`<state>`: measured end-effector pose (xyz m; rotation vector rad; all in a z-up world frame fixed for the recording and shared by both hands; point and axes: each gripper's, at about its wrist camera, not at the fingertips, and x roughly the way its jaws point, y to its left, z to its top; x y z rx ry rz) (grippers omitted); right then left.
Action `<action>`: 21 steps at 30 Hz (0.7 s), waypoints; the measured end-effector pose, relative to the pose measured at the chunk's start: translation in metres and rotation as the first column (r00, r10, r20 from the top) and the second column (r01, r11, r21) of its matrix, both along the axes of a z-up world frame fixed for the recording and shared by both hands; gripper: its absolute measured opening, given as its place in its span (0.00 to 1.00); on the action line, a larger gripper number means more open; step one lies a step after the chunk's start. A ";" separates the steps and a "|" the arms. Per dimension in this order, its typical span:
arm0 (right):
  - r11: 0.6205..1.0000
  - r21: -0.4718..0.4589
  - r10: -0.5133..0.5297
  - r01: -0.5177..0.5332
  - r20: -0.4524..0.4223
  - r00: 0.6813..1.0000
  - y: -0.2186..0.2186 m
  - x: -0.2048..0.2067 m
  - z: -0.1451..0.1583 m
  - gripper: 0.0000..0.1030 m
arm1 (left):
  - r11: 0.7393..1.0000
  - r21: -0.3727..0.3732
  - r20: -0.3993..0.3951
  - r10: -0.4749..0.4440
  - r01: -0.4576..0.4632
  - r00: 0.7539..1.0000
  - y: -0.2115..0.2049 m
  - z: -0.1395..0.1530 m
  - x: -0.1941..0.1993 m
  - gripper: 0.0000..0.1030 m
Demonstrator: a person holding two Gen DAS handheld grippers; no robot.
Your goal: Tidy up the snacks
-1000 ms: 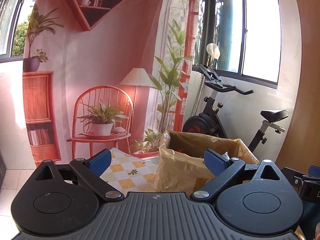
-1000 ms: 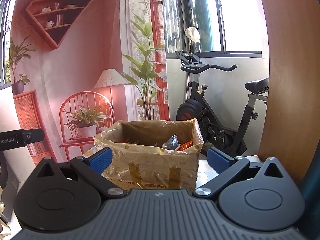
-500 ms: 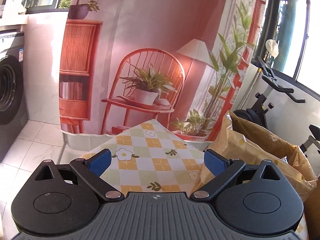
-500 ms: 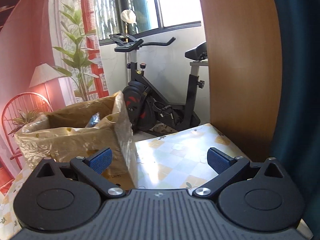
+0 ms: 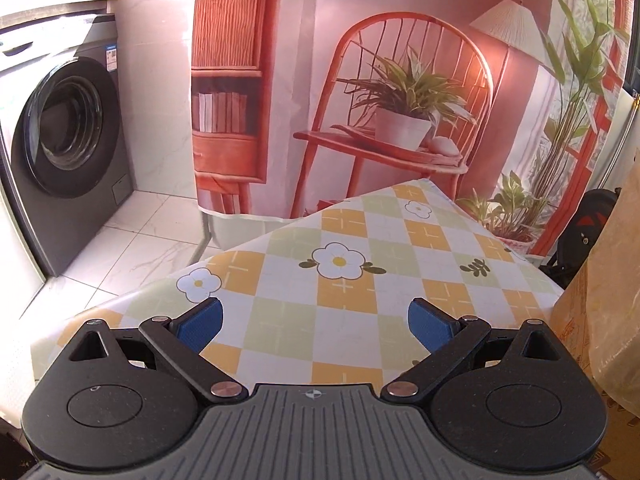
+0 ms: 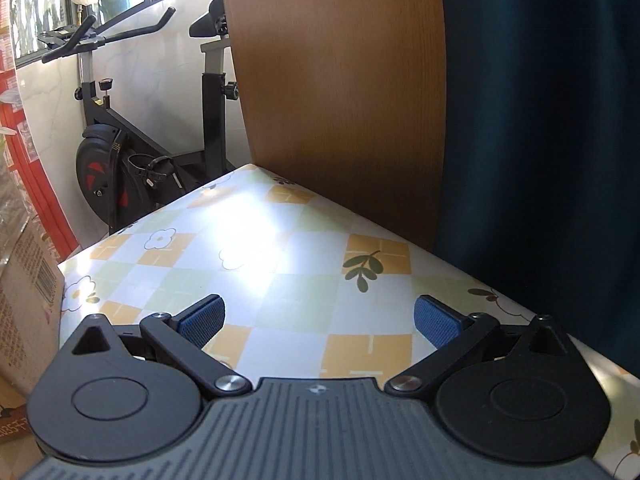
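A brown cardboard box (image 5: pixel 600 300) wrapped in yellowish plastic stands at the right edge of the left wrist view, and its printed side (image 6: pixel 24 300) shows at the left edge of the right wrist view. Its inside and any snacks are hidden. My left gripper (image 5: pixel 316 322) is open over the checked, flowered tablecloth (image 5: pixel 348 280), to the left of the box, with nothing between its blue pads (image 5: pixel 200 322). My right gripper (image 6: pixel 320 320) is open too, low over the tablecloth (image 6: pixel 280 248) to the right of the box, and holds nothing.
A washing machine (image 5: pixel 60 120) stands on the tiled floor at the left. A printed backdrop (image 5: pixel 400 80) hangs behind the table's far corner. An exercise bike (image 6: pixel 132 152) is beyond the table; a wooden panel (image 6: pixel 340 100) and a dark curtain (image 6: pixel 540 120) rise at its right edge.
Both grippers have swung outward and tipped down, the left to the left and the right to the right. The box has slid from the middle of each view to its edge. Both stayed open.
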<state>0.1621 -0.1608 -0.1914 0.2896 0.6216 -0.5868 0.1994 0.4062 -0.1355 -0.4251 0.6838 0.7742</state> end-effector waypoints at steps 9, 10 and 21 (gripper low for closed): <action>0.999 -0.033 0.013 -0.014 -0.051 0.999 0.009 0.049 -0.020 1.00 | 1.000 0.013 -0.139 -0.006 0.008 0.990 -0.005 -0.050 0.036 0.97; 0.999 -0.032 0.020 -0.022 -0.057 0.998 0.010 0.053 -0.021 1.00 | 1.000 0.006 -0.148 -0.015 0.016 0.989 -0.007 -0.055 0.038 0.97; 0.997 -0.065 0.039 -0.047 -0.117 0.992 0.019 0.074 -0.032 1.00 | 0.998 0.046 -0.111 -0.044 0.050 0.993 -0.018 -0.070 0.059 1.00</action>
